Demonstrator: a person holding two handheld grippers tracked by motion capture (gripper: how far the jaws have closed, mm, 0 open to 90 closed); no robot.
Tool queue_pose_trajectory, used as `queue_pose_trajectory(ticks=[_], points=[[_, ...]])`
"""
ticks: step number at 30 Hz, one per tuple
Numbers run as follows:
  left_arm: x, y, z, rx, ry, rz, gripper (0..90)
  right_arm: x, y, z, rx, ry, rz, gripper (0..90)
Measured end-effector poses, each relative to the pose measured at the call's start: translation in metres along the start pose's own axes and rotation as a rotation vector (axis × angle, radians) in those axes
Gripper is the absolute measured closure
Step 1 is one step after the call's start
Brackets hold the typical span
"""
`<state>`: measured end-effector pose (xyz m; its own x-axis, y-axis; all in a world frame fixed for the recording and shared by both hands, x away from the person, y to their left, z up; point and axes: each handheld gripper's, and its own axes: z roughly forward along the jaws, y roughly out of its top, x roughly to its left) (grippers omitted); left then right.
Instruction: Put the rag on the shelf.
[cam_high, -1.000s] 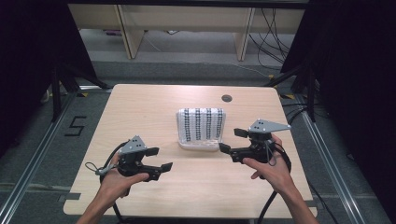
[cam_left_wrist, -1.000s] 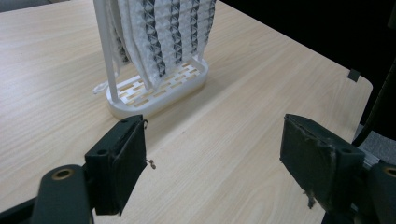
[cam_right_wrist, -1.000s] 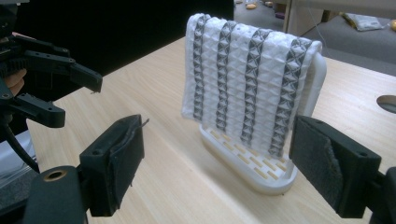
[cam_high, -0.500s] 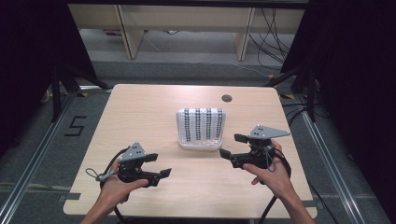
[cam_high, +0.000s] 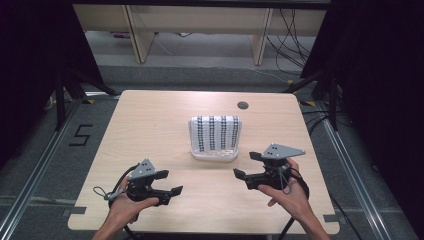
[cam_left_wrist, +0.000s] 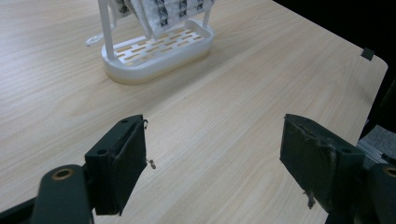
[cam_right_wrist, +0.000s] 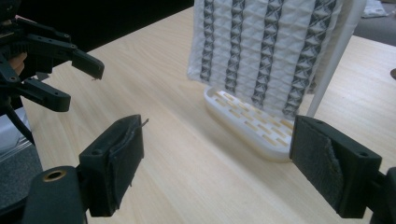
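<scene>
A white rack (cam_high: 214, 154) stands at the middle of the wooden table (cam_high: 150, 130), with a white cloth with dark patterned stripes (cam_high: 216, 132) draped over it. My left gripper (cam_high: 171, 182) hovers near the front left of the table, open, nothing between its jaws. To the rack's front right my right gripper (cam_high: 246, 165) is open and empty too. The left gripper view has the rack's slotted base (cam_left_wrist: 159, 49) ahead at the upper left. The right gripper view looks at the hanging cloth (cam_right_wrist: 266, 46) over the base (cam_right_wrist: 247, 123), with the left gripper (cam_right_wrist: 84, 79) at far left.
A round grommet hole (cam_high: 243, 105) sits in the table's far edge. Beyond the table are wooden furniture legs (cam_high: 135, 35) and loose cables (cam_high: 295, 30) on the floor. A floor mark reading 5 (cam_high: 81, 135) lies to the left. Dark curtains flank both sides.
Both hands have drawn back toward the table's front edge. The left gripper moved down and slightly right; the right gripper pulled away from the rack. Both stay open.
</scene>
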<state>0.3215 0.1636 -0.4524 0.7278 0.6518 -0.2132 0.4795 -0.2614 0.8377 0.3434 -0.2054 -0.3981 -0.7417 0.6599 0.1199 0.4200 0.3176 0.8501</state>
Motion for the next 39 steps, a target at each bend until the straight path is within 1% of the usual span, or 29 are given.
queue_pose_trajectory(ticks=[2,3,4,6,7,8,10,13,14,16,17,18,19,20,21,22,24,26,27,28,29,30,31,32,34,35,36,37,39], points=[[0.001,-0.002,-0.001,0.002,0.001,-0.002,22.0,0.002,-0.003,0.001,0.004,0.01,0.012,19.0],[0.0,-0.003,-0.002,0.003,0.006,-0.01,22.0,0.001,-0.004,0.002,-0.005,0.012,-0.003,18.9],[0.0,-0.005,-0.002,0.0,0.011,-0.01,22.0,0.002,-0.005,0.002,0.008,0.003,0.012,18.6],[0.001,-0.008,-0.004,0.005,0.009,-0.007,22.0,0.002,-0.009,0.004,-0.002,0.004,-0.006,18.0],[0.001,-0.01,-0.004,-0.006,0.007,-0.012,22.0,0.004,-0.012,0.004,0.009,0.01,0.018,18.0],[0.002,-0.012,-0.005,0.005,0.007,-0.01,22.0,0.004,-0.012,0.004,0.009,0.01,0.018,18.0],[0.002,-0.015,-0.006,0.0,0.011,-0.015,22.1,0.004,-0.016,0.004,0.016,0.014,-0.002,17.8],[0.002,-0.02,-0.008,0.012,0.012,-0.017,22.1,0.007,-0.022,0.006,0.015,0.014,0.024,17.1],[0.002,-0.021,-0.008,0.006,0.013,-0.019,22.0,0.006,-0.024,0.008,0.009,0.007,-0.001,16.8],[0.002,-0.024,-0.008,0.013,0.012,-0.019,22.0,0.008,-0.028,0.008,0.029,0.011,0.022,16.8],[0.002,-0.026,-0.007,0.012,0.002,-0.021,22.0,0.009,-0.03,0.01,0.023,0.023,0.034,16.8],[0.001,-0.027,-0.007,0.01,0.006,-0.016,22.0,0.007,-0.033,0.011,0.025,0.026,0.025,16.8],[0.001,-0.028,-0.007,0.018,0.006,-0.013,22.0,0.01,-0.035,0.01,0.035,0.015,0.046,16.7],[0.001,-0.029,-0.007,0.025,-0.001,-0.004,22.0,0.009,-0.038,0.013,0.023,0.025,0.032,16.7],[0.0,-0.031,-0.006,0.023,-0.005,0.0,21.6,0.01,-0.041,0.013,0.046,0.029,0.048,16.7],[0.0,-0.031,-0.007,0.039,-0.009,0.007,21.6,0.01,-0.041,0.013,0.046,0.029,0.048,16.7],[-0.001,-0.033,-0.007,0.045,-0.003,0.022,21.6,0.009,-0.047,0.014,0.045,0.025,0.03,16.7],[-0.001,-0.036,-0.005,0.037,-0.01,0.022,21.6,0.012,-0.052,0.016,0.057,0.04,0.063,16.6],[-0.001,-0.038,-0.005,0.044,-0.002,0.022,21.6,0.012,-0.054,0.016,0.057,0.027,0.056,16.6],[-0.002,-0.039,-0.005,0.051,0.005,0.026,21.6,0.011,-0.056,0.016,0.056,0.041,0.044,16.6],[-0.002,-0.041,-0.004,0.048,-0.005,0.028,21.5,0.011,-0.06,0.017,0.064,0.029,0.023,16.6],[-0.001,-0.042,-0.005,0.071,0.008,0.04,21.5,0.011,-0.06,0.017,0.064,0.029,0.023,16.6],[-0.002,-0.046,-0.003,0.056,0.0,0.038,21.2,0.014,-0.063,0.016,0.082,0.027,0.051,16.6],[-0.002,-0.047,-0.003,0.065,0.0,0.047,21.2,0.015,-0.065,0.017,0.082,0.027,0.043,16.6],[-0.003,-0.049,-0.003,0.066,0.006,0.038,21.1,0.016,-0.067,0.017,0.085,0.021,0.05,16.6],[-0.003,-0.05,-0.002,0.066,0.005,0.039,21.1,0.015,-0.069,0.018,0.085,0.035,0.039,16.6],[-0.004,-0.051,-0.002,0.062,0.008,0.039,21.1,0.014,-0.07,0.018,0.101,0.022,0.016,16.6],[-0.003,-0.052,-0.003,0.077,0.01,0.053,21.1,0.014,-0.072,0.019,0.106,0.022,0.01,16.6],[-0.003,-0.053,-0.002,0.071,0.006,0.053,21.0,0.016,-0.075,0.019,0.123,0.005,0.009,16.6]])
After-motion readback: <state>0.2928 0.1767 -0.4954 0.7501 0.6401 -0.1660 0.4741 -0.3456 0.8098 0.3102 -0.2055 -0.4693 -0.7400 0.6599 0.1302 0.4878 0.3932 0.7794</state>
